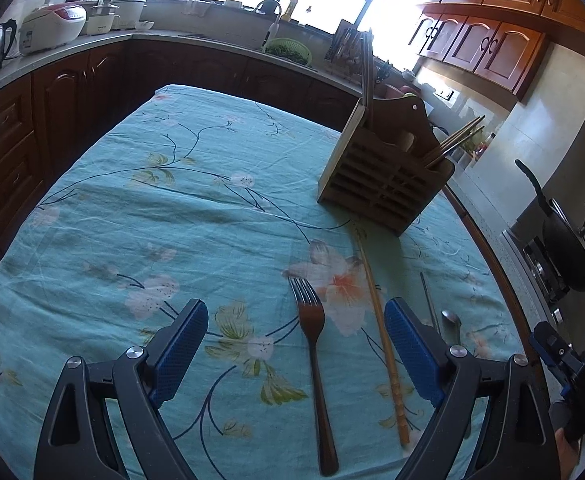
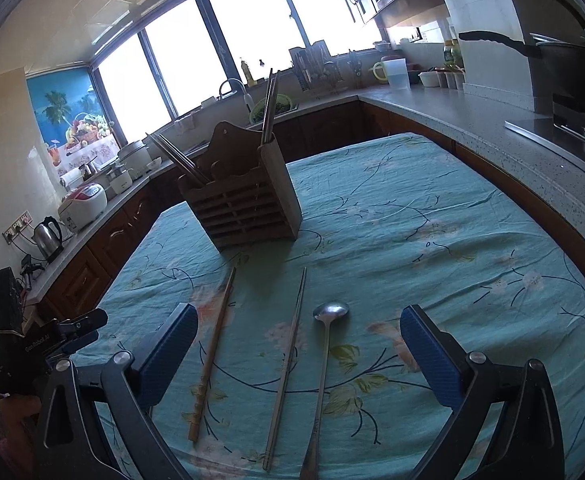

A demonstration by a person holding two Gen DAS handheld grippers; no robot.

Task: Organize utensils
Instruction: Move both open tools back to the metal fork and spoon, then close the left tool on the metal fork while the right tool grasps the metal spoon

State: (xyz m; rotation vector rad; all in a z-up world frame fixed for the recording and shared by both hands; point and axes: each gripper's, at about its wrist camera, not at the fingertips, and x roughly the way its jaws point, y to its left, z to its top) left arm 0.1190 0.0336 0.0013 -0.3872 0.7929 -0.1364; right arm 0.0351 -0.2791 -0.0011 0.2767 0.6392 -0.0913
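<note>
Fork [image 1: 314, 344] lies lengthwise, tines far, centred under left hand-held gripper [image 1: 296, 344]; both hand-held grippers released, right hand-held gripper [image 2: 298, 344] over spoon [image 2: 324, 360].

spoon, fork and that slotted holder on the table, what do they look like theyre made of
Spoon: likely polished steel, a grey bowl with a bright glint.
Fork: probably metal, smooth with a dark coppery tint; the finish is unclear in this light.
Slotted holder: wood or bamboo, matte brown slats with visible cut edges.
</note>
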